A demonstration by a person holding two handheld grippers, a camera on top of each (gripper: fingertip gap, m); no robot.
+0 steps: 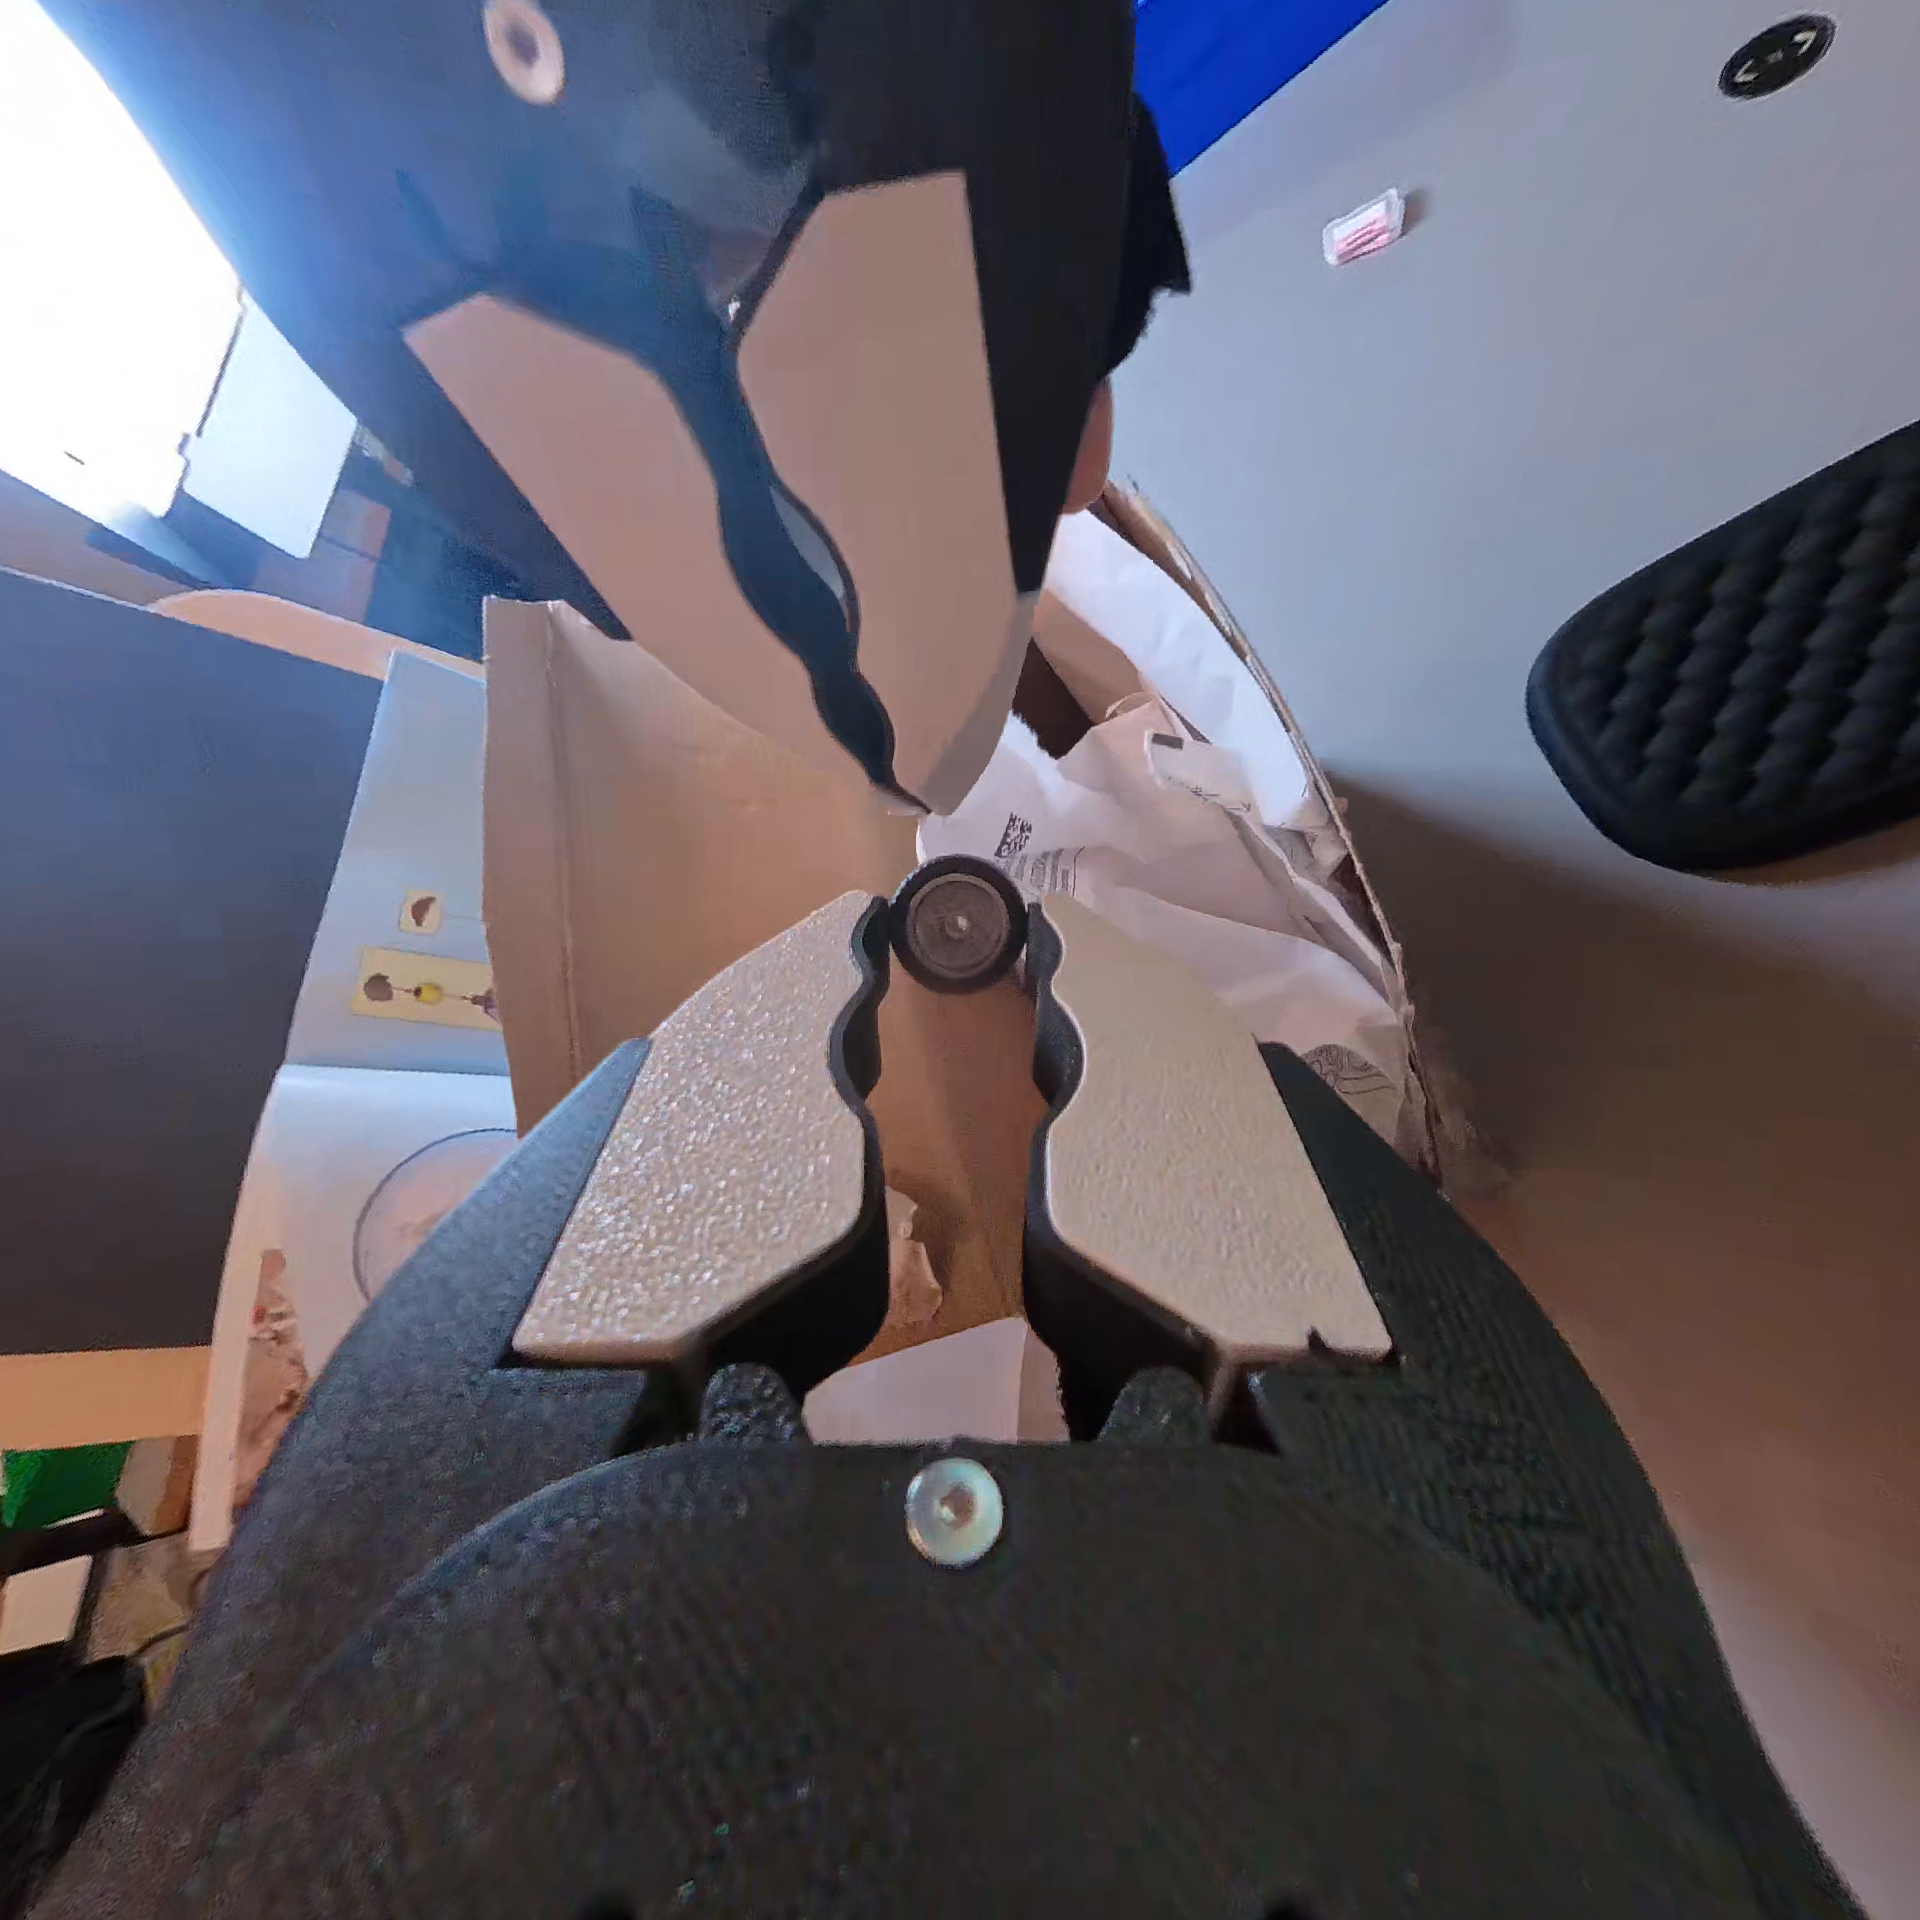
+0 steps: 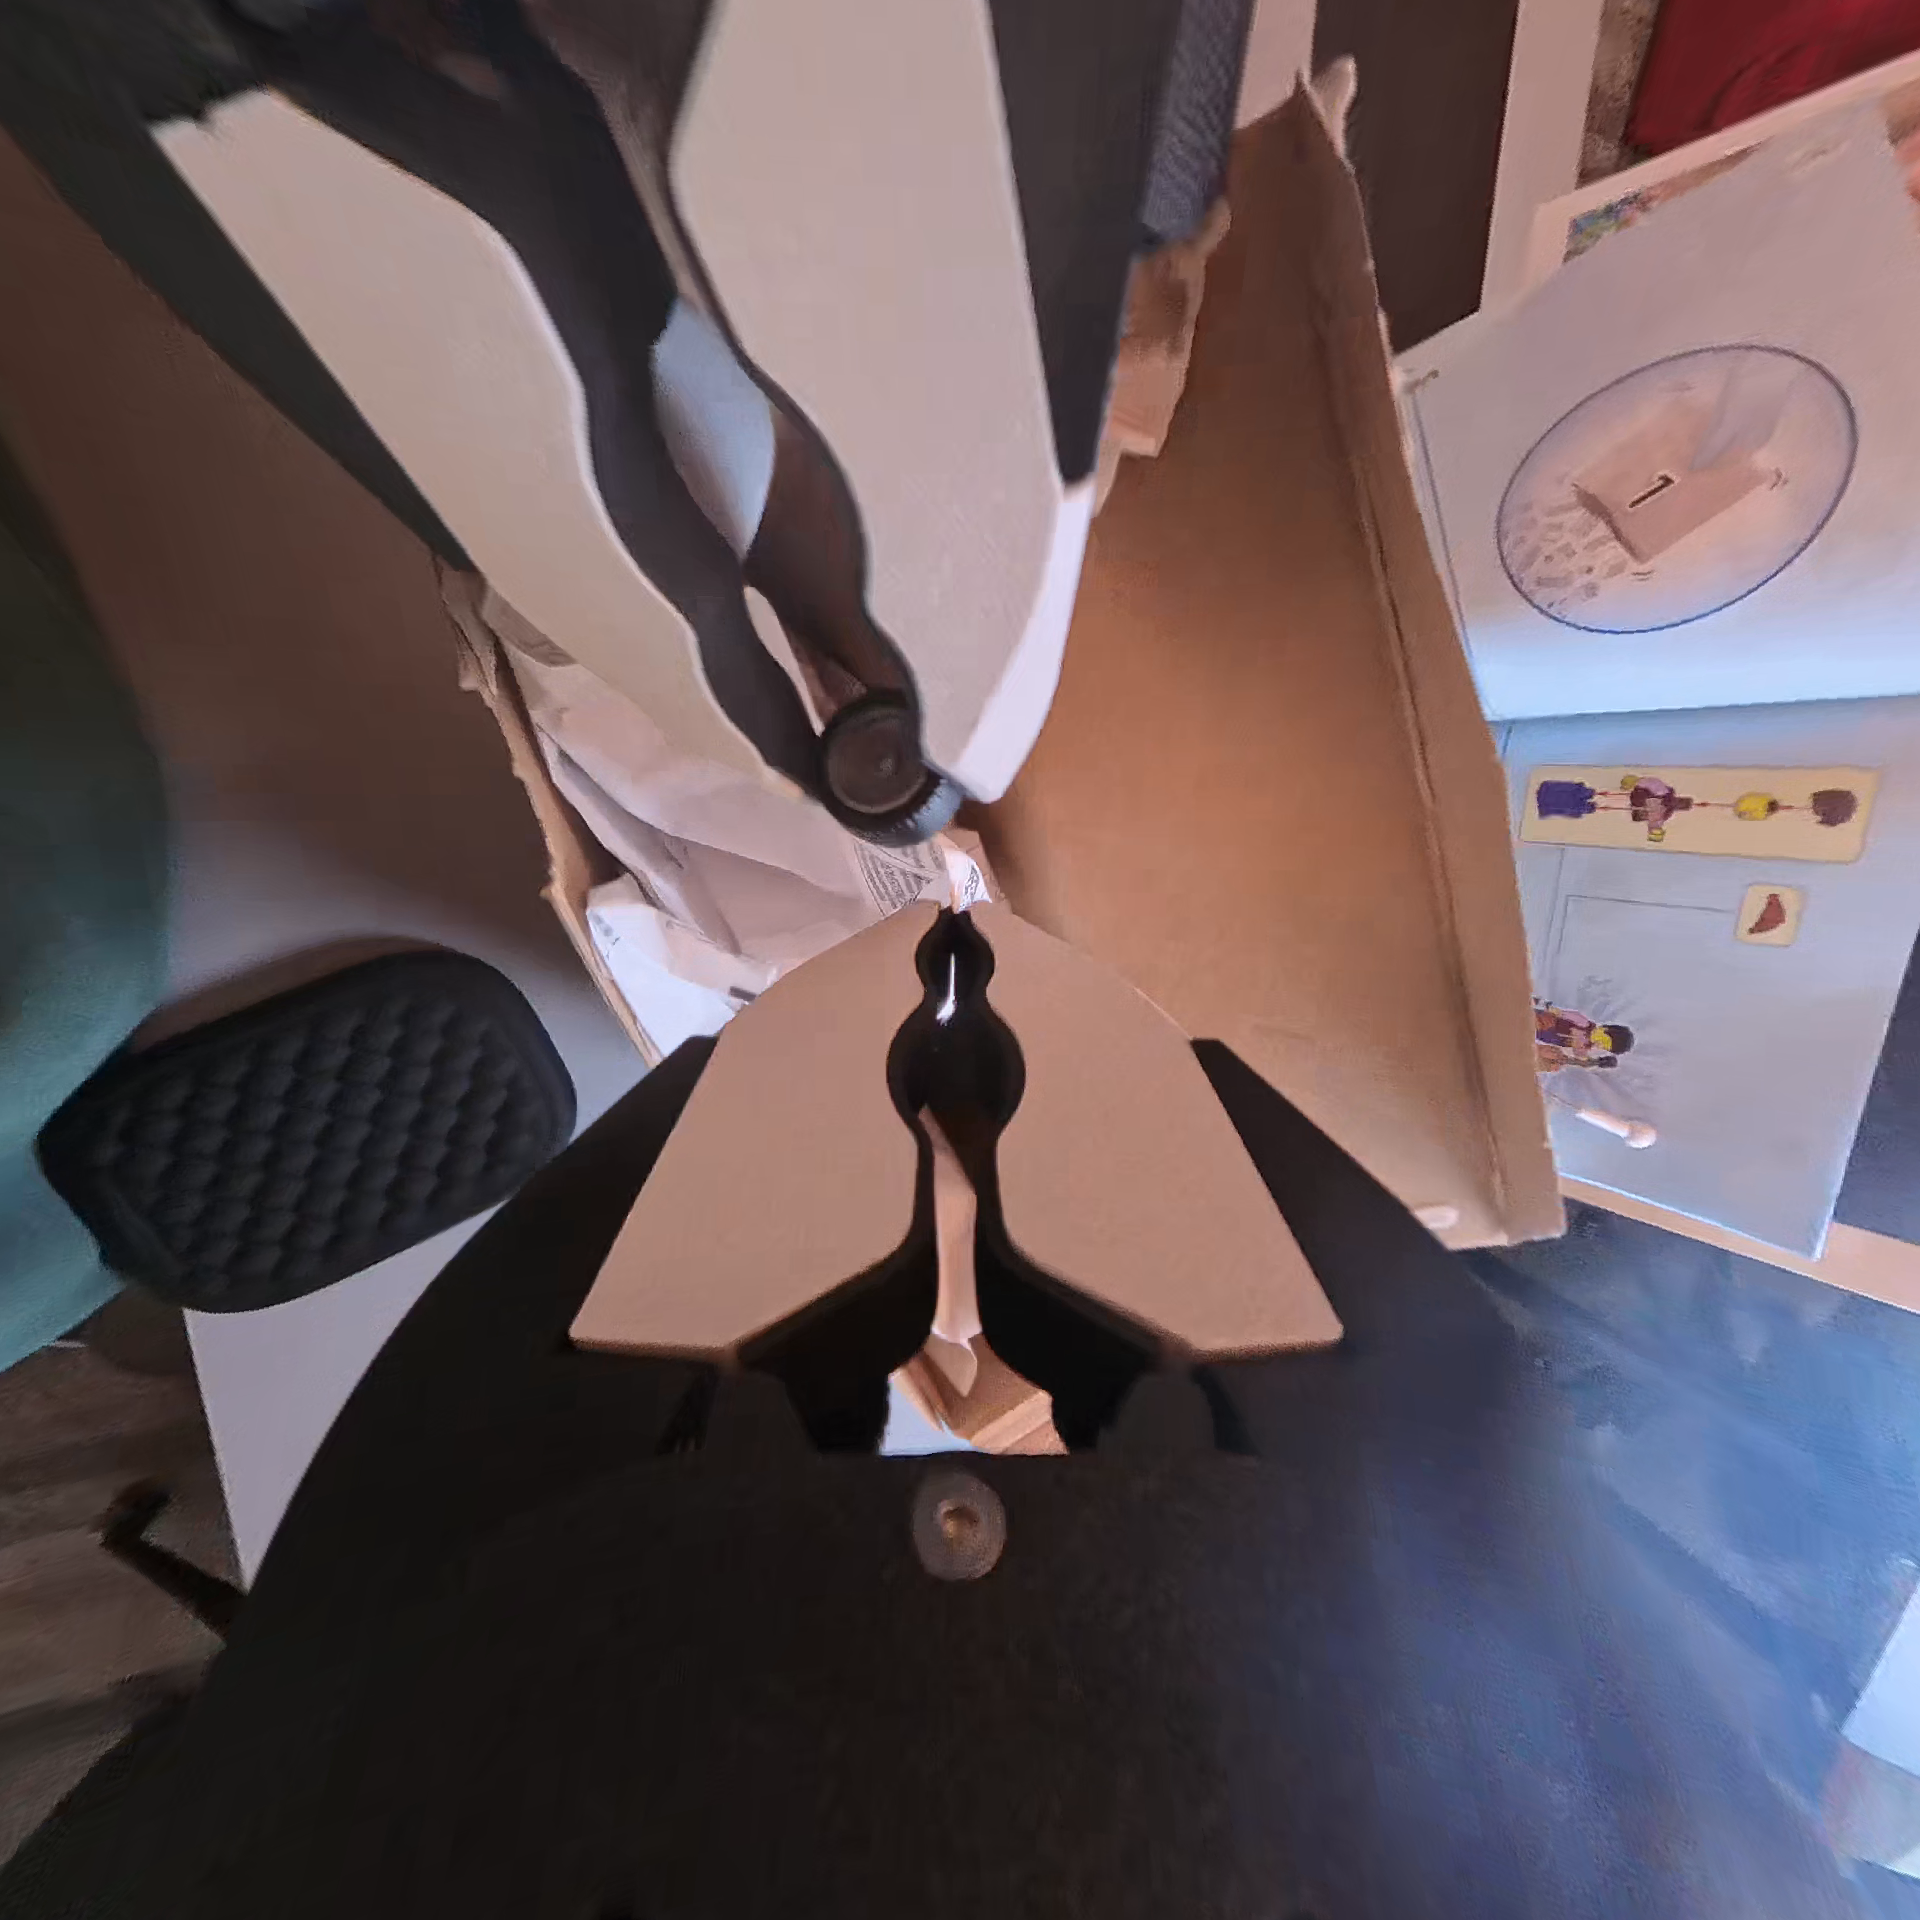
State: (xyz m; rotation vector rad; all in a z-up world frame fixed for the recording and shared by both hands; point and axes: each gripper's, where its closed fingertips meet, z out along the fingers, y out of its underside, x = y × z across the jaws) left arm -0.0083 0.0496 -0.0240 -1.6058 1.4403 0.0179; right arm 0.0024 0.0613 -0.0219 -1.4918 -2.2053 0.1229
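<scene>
My left gripper [image 1: 958,925] is shut on a small black wheel with a grey hub [image 1: 956,928], held at its fingertips over an open cardboard box [image 1: 675,831]. The wheel [image 2: 873,769] also shows in the right wrist view, in the left gripper [image 2: 883,774]. My right gripper [image 2: 954,920] is shut, its tips pinching the corner of a white printed paper bag [image 2: 727,831] that lies crumpled in the box [image 2: 1247,779]. In the left wrist view the right gripper [image 1: 914,800] reaches down from above, just over the wheel, with a white scrap of the bag [image 1: 1143,883] at its tips.
A black mesh pad [image 1: 1745,665] [image 2: 301,1122] stands beside the box on the bag side. A light blue printed carton with pictures [image 2: 1714,520] [image 1: 426,935] lies against the box's other side. A dark surface [image 2: 1662,1455] lies below it. The tips of both grippers are at nearly the same place.
</scene>
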